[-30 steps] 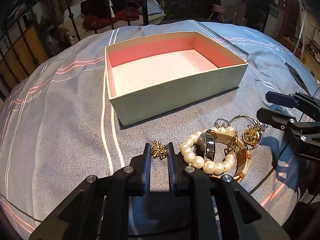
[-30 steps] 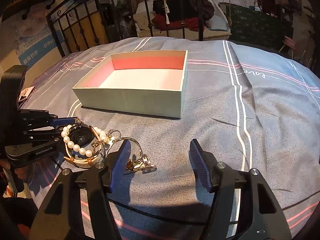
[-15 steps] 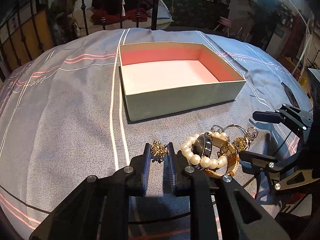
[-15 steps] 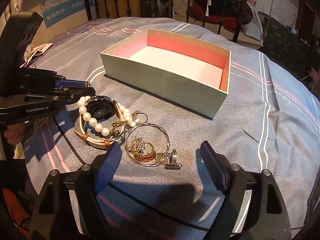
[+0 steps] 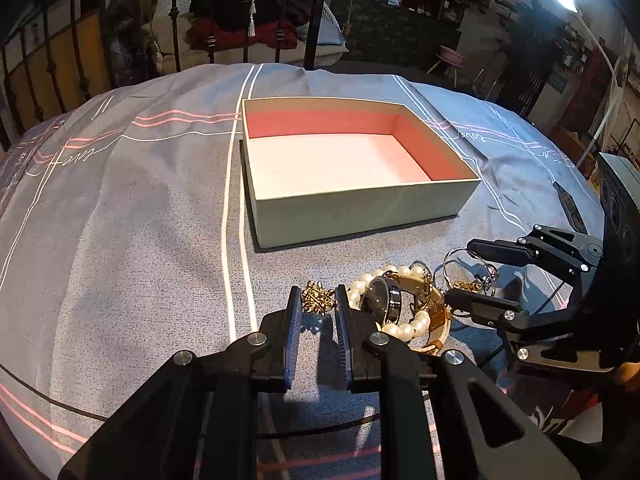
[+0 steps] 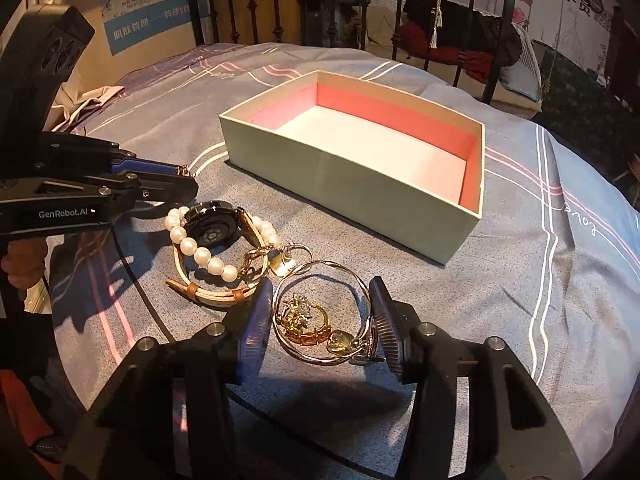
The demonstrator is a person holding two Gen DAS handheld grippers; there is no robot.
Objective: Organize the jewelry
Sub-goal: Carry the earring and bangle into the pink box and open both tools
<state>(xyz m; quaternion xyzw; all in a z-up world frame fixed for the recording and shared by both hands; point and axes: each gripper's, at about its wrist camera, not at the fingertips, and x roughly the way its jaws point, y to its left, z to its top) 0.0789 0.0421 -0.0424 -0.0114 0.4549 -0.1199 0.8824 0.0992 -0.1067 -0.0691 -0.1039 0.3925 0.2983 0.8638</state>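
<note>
An open green box (image 5: pixel 360 204) with a pink inside stands empty on the bed; it also shows in the right wrist view (image 6: pixel 352 176). My left gripper (image 5: pixel 318 304) has its fingers close on either side of a small gold brooch (image 5: pixel 317 302). Beside it lie a pearl bracelet (image 5: pixel 400 320) and a black watch (image 6: pixel 210 226) on a tan strap. My right gripper (image 6: pixel 320 312) is open around a silver bangle (image 6: pixel 320 312) holding gold charms (image 6: pixel 304 320). The bangle sits between the fingers, untouched as far as I can tell.
The grey striped bedspread (image 5: pixel 120 220) covers the bed. A black iron bed frame (image 5: pixel 248 12) stands behind, with clothes piled beyond it. My left gripper's body (image 6: pixel 60 200) is at the left of the right wrist view.
My right gripper has moved left and down until its open fingers flank the silver bangle. My left gripper has edged forward around the gold brooch.
</note>
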